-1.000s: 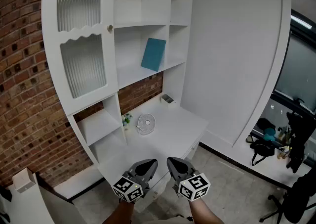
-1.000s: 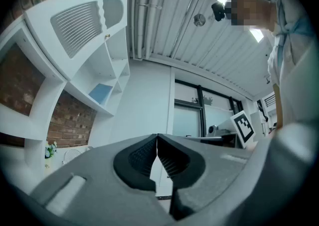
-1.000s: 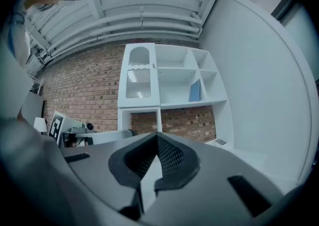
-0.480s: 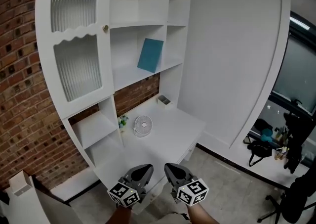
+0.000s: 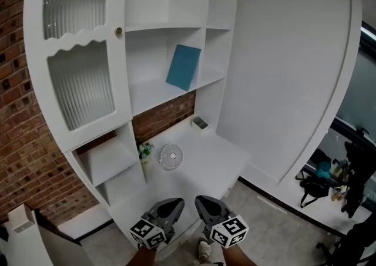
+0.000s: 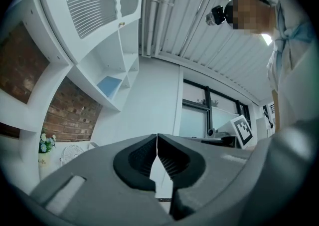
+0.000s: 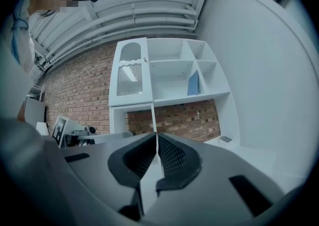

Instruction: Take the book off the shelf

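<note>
Teal book (image 5: 183, 67), seemingly tilted, on shelf (image 5: 151, 92)

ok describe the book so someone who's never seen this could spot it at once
Start at the tall white shelf unit against the brick wall. In the open cubby right of the ribbed glass door, a thin teal book stands tilted. It is the only coloured thing on those upper shelves.

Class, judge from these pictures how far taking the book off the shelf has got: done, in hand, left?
Done: nothing; the blue book leans on its shelf, untouched. In hand: the left gripper and right gripper, both shut and empty, hang far below it. Left: reach up, open, grip, lift it out.
</note>
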Tool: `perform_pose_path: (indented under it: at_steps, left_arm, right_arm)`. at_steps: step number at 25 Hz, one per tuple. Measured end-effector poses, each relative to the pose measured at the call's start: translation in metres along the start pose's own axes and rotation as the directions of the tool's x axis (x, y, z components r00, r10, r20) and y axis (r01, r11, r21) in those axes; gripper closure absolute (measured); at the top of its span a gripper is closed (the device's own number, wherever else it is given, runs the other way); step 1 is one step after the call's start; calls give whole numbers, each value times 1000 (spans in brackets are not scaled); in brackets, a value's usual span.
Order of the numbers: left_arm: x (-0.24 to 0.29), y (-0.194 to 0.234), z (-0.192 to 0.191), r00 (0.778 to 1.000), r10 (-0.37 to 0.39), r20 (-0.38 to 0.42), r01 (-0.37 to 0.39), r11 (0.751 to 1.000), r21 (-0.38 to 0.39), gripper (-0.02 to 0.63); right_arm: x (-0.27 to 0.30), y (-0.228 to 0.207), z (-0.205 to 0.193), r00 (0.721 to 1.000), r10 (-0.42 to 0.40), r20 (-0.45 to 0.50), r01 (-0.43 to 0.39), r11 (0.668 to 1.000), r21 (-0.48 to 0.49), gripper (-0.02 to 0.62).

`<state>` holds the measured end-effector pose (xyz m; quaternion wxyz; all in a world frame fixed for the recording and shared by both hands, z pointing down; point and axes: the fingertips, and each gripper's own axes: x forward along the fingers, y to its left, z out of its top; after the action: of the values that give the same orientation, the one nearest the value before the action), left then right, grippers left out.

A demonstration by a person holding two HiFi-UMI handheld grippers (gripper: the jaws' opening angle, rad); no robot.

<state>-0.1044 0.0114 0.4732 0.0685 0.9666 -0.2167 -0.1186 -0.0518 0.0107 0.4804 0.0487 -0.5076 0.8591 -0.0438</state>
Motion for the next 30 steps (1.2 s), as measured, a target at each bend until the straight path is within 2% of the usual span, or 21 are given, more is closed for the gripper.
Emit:
perform_pose_path:
  at_steps: [17,25,30]
  left_arm:
    - [141,97,9,996,83,6,-84,996,29,595]
    - [186,125,9,989,144,33,-145,988,45,595]
    - [203,138,5,982,182,45,-184,982,48,595]
  right_arm:
    - [99,-137,47,993,115,3,-115,993,1,578]
    - [128,-183,55,984,176,-3,-176,984,2,578]
    - [140,-198,52,974,227,-22,-227,974,5,578]
